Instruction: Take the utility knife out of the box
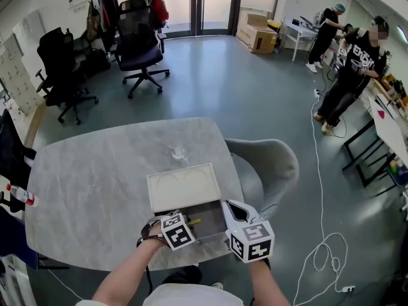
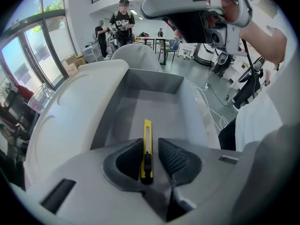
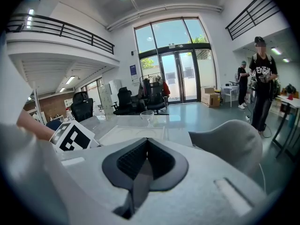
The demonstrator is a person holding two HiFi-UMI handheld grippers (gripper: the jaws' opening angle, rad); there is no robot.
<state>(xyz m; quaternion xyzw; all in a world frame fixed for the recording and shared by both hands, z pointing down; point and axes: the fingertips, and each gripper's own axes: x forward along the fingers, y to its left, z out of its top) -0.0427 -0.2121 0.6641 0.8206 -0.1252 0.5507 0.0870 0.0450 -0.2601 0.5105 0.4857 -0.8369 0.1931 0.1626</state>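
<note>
Marble tabletop bears box; left gripper straddles utility knife.

The yellow plastic utility knife has a black slider. The plain grey rectangular box has a cream lid. The pale grey worktop is marble-veined.

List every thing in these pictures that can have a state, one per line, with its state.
box: open, lid off.
lid: lying flat on the table beside the box.
utility knife: lying inside the box.
left gripper: open, fingers either side of the utility knife, a gap on one side.
right gripper: shut, nothing between its fingers.
glass: upright on the table.
</note>
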